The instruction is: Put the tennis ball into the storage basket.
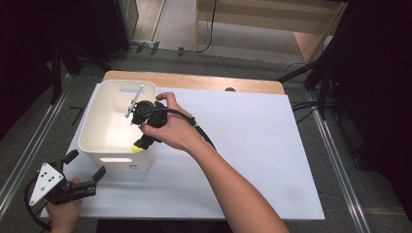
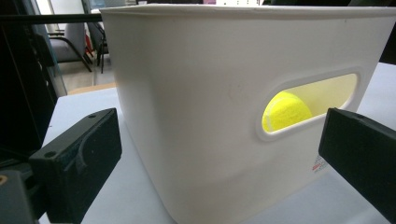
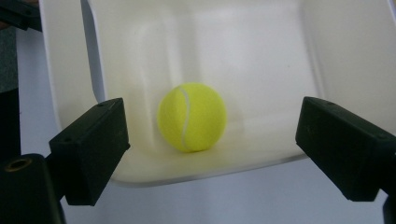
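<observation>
right gripper: jaws wide apart, empty | ball straight ahead between them, on bin floor, nearer this hand | left gripper: jaws spread, empty, outside bin wall

small red label on bin, unreadable

High view looks down from above the desk; left gripper view faces the bin wall closely; right gripper view peers inside; all share the bin
</observation>
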